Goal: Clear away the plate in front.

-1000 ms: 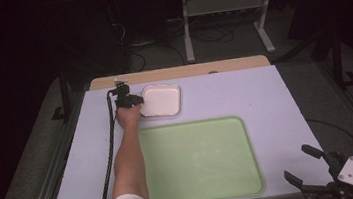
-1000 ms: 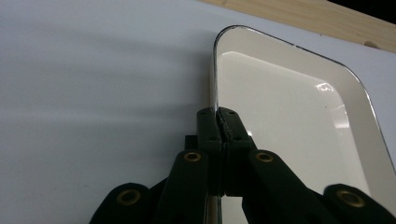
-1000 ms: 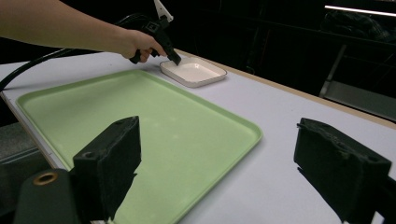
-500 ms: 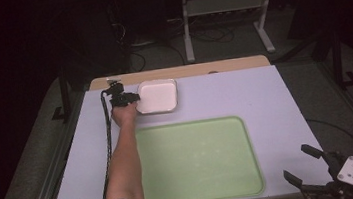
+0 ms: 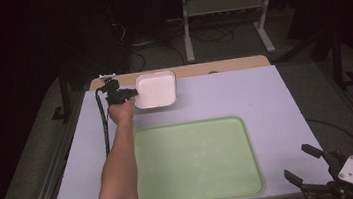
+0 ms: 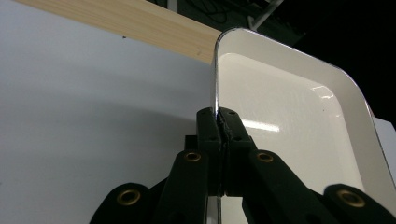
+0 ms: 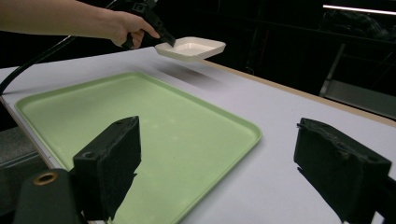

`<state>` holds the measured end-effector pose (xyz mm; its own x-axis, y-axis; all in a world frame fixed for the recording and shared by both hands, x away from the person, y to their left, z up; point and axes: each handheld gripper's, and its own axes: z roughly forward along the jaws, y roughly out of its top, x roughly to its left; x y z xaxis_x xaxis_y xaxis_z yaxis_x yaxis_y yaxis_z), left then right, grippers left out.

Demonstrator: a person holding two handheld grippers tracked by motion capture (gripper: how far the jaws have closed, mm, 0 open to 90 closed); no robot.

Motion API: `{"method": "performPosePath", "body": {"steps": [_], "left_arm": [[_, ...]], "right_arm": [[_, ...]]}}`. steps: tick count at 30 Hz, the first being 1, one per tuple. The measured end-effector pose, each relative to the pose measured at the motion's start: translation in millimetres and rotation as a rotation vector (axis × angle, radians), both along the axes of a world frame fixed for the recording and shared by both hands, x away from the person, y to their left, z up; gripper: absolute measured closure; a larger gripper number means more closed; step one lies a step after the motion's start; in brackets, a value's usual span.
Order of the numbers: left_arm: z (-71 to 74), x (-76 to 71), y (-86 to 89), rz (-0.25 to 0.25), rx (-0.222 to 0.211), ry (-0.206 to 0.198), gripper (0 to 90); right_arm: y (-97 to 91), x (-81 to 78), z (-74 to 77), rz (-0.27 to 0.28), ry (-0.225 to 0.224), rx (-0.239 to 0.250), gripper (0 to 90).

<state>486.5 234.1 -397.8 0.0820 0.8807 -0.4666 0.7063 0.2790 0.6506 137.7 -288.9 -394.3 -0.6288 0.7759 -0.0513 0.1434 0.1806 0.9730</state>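
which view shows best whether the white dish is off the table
The right gripper view: from the side, the white dish hangs above the table, its shadow below, held by the left gripper. The high view shows the dish from above, height unclear. The left gripper view shows the jaws clamped on its rim.

The dish (image 5: 155, 89) sits just right of the left gripper (image 5: 131, 93), off the table (image 5: 265, 99) at its far edge. The tray (image 5: 197, 162) lies nearer the person, left of the right gripper (image 5: 305, 165).
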Motion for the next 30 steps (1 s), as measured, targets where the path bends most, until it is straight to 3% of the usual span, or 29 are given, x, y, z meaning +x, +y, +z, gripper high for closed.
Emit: {"method": "performPosePath", "body": {"steps": [8, 30], "left_arm": [[8.2, -10.1, 2.3, 0.015, -0.021, -0.017, 88.6], [24.6, -43.6, 6.9, -0.001, -0.063, -0.059, 88.6]], "right_arm": [[1.2, 0.8, -0.3, 0.0, 0.004, 0.003, 13.9], [3.8, 3.3, -0.9, 0.004, 0.007, 0.013, 13.8]]}}
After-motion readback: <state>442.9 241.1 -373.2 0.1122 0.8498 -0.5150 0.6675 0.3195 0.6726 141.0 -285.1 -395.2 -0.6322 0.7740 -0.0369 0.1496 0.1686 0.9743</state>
